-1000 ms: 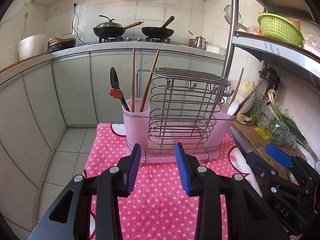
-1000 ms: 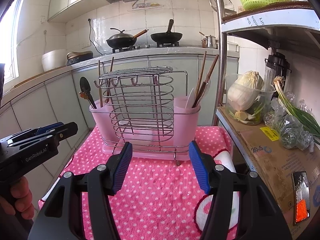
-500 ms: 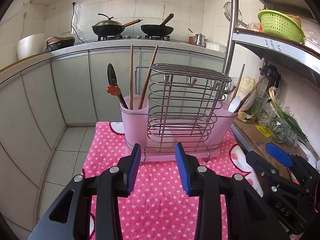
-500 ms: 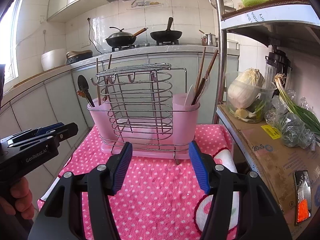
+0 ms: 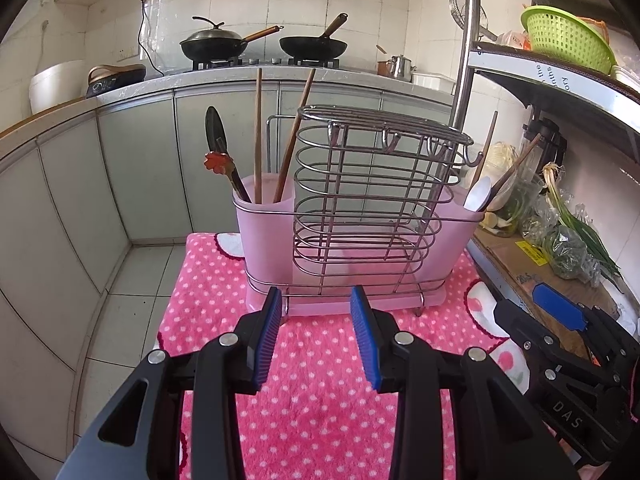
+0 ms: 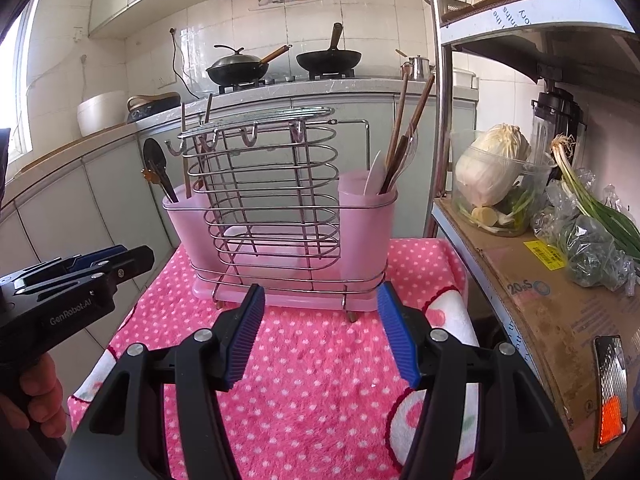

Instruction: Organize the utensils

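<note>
I take the utensil rack [image 5: 360, 216] as my landmark: a chrome wire frame with a pink plastic cup at each end, standing upright at the far end of the pink polka-dot cloth [image 5: 320, 400]. Behind the rack runs the grey kitchen counter [image 5: 168, 88] with two black pans on the burners; to the right of the rack stands a metal shelf unit [image 6: 520, 12] carrying a cabbage and green onions.

Both my grippers sit on the near side of the rack, tilted downward and apart from it. The left gripper [image 5: 318, 338] points at the middle of the rack's base, its jaws released with only cloth showing between the blue pads. The right gripper [image 6: 322, 334] hovers to the right of it, aimed at the rack's base as well — jaws parted wider and holding nothing. In the right wrist view I can see a hand [image 6: 38, 396] wrapped round the left gripper's handle.

The utensils are all in the rack. In the left cup: a black spoon [image 5: 216, 136], a tool with an orange flower-shaped end [image 5: 218, 162] and two wooden chopsticks [image 5: 258, 132] leaning upward. In the right cup: a white spoon [image 5: 478, 194] and more wooden chopsticks [image 6: 412, 120]. The wire basket between the cups looks empty — its hooks carry nothing.
</note>
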### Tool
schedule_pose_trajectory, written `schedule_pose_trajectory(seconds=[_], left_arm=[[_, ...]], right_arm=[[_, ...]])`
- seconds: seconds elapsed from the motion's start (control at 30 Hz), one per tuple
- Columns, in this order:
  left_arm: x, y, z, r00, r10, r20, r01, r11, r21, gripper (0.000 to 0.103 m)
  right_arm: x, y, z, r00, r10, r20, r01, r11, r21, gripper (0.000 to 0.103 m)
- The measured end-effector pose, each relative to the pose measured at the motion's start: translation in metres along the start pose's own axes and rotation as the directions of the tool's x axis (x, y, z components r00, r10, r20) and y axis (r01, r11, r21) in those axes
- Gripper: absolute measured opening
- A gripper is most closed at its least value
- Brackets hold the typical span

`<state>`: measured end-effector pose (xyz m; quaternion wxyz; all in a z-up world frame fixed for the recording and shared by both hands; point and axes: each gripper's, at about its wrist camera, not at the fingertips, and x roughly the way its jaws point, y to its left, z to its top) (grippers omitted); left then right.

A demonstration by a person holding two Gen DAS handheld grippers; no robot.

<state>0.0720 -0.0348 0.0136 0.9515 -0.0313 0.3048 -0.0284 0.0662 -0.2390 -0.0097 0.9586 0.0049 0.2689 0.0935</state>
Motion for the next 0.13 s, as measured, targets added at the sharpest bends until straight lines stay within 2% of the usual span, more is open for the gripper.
schedule_pose_trajectory(seconds=[0.13], left_arm=[[0.012, 0.006, -0.004, 1.000, 0.005, -0.025, -0.005, 1.000, -0.006, 0.035]], right_arm=[[0.014, -0.009, -0.005, 0.999, -0.002, -0.039, 0.002, 1.000, 0.010, 0.059]])
